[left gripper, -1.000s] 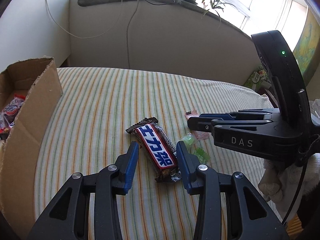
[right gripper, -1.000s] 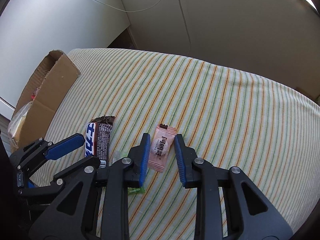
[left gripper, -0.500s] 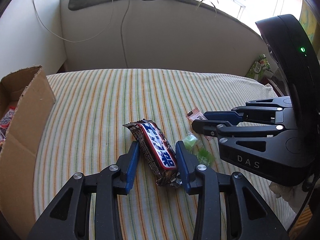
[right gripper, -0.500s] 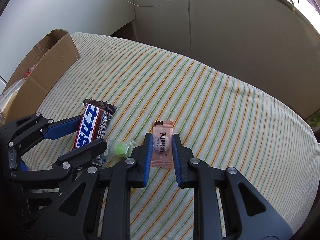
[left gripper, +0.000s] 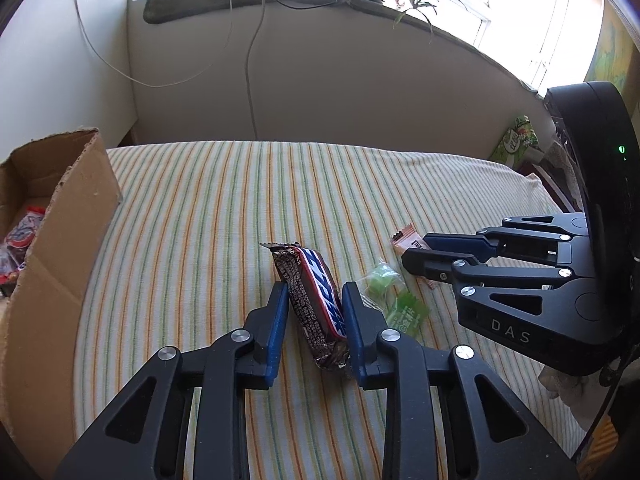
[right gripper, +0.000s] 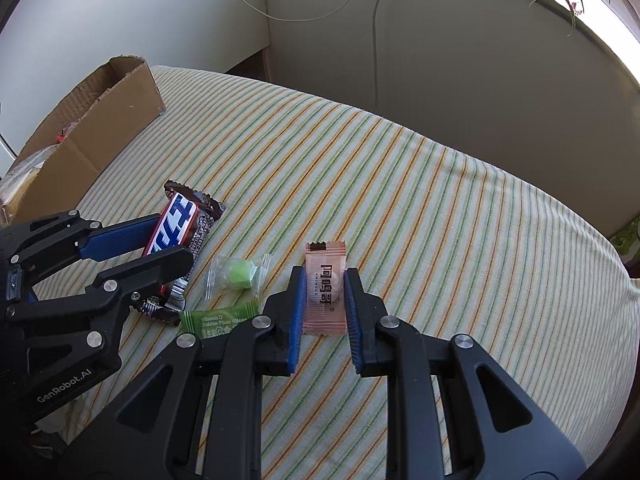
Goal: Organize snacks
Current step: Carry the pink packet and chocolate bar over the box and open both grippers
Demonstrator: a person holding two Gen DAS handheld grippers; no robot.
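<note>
Gripping two snacks at once, you have both tools down on the striped cloth (left gripper: 224, 208). Your left gripper (left gripper: 314, 312) has just been closing its jaws, and its blue pads now press both sides of the chocolate bar (left gripper: 316, 300), which sits tilted on its edge between them, its far end poking past the fingertips. In the right wrist view the same bar (right gripper: 176, 228) shows its blue and white lettering between the left tool's fingers.

Your right gripper (right gripper: 323, 292) is clamped on the pink candy packet (right gripper: 325, 288); both pads touch its long edges, and the packet lies flat on the cloth with its top end sticking out beyond the tips.

Between the two tools lie two loose sweets: a green candy in clear wrap (right gripper: 240, 274) and, just nearer to you, a flat green sachet (right gripper: 218, 322), partly under the right tool's finger. Neither one is held.

Off to your left stands the cardboard box (left gripper: 60, 216), open at the top, with some wrapped snacks (left gripper: 18, 240) visible inside. It is well apart from both grippers.
</note>
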